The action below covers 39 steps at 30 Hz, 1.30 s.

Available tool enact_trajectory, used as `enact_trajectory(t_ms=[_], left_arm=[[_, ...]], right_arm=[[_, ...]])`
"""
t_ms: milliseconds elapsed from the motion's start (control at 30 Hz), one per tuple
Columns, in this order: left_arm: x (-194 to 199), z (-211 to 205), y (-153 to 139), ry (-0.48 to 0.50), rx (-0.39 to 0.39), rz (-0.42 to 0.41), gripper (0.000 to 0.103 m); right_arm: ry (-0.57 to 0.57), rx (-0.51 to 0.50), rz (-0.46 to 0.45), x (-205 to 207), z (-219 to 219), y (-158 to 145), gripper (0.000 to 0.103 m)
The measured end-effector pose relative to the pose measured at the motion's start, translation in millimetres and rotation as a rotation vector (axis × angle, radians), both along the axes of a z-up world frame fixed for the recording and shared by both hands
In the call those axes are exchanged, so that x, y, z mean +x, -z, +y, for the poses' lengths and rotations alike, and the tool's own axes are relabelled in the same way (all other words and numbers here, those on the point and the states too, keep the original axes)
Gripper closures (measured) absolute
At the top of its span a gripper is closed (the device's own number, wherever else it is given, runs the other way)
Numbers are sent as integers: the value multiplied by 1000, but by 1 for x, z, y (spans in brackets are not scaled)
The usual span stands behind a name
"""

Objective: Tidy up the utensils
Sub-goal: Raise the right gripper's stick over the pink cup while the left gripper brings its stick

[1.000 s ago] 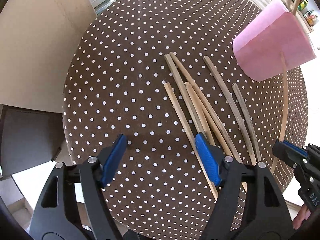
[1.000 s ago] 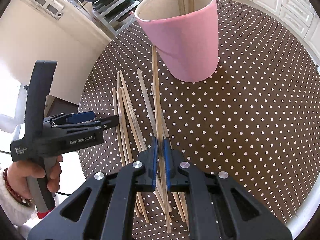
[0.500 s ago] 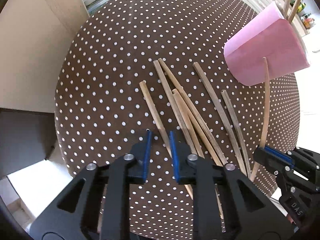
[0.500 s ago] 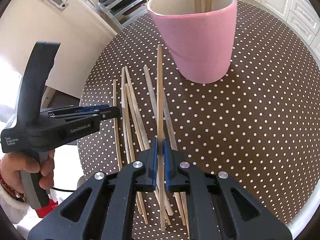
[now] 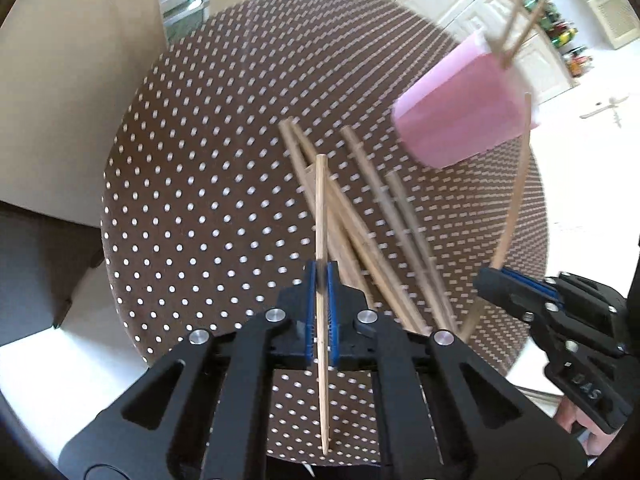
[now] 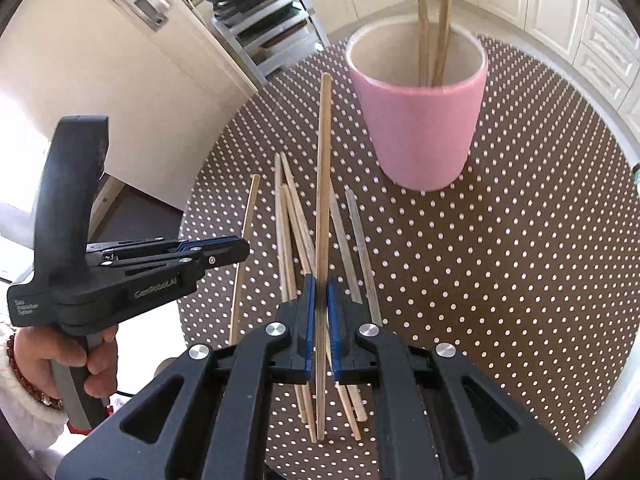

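My left gripper (image 5: 320,276) is shut on a wooden chopstick (image 5: 321,208) and holds it above the brown dotted round table (image 5: 200,200). My right gripper (image 6: 319,292) is shut on another chopstick (image 6: 323,168), whose tip points at the left side of the pink cup (image 6: 420,132). Two chopsticks (image 6: 430,20) stand in that cup. Several loose chopsticks (image 6: 292,220) lie on the cloth between the grippers. From the right wrist, the left gripper (image 6: 240,248) shows at the left with its thin stick (image 6: 245,216). In the left wrist view the pink cup (image 5: 460,116) is at the upper right.
A person's hand (image 6: 80,360) with a white sleeve grips the left tool's handle. A metal rack (image 6: 272,28) stands beyond the table's far edge, and white cabinets (image 6: 580,20) are at the back right. The table's edge (image 6: 624,392) runs close on the right.
My left gripper went from wide open to shut on a chopstick and lifted it off the cloth. My right gripper rose with its chopstick, and the cup looks nearer.
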<state>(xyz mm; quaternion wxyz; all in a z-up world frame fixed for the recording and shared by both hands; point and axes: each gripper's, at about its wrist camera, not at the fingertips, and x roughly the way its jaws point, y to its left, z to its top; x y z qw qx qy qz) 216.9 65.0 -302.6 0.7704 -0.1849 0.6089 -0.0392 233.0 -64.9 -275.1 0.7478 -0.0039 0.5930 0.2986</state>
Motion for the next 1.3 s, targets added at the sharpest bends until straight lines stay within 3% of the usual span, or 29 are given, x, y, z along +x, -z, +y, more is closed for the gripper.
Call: enact_trajectory(t_ms=[300, 833, 1300], left_arm=[[-19, 0, -70, 98, -22, -174, 98], [-47, -21, -164, 236, -54, -416, 98], [-17, -27, -229, 265, -43, -591, 98]], right_arm=[[54, 39, -112, -6, -6, -48, 98], [129, 50, -297, -12, -9, -118, 98], [186, 34, -472, 19, -28, -175, 98]])
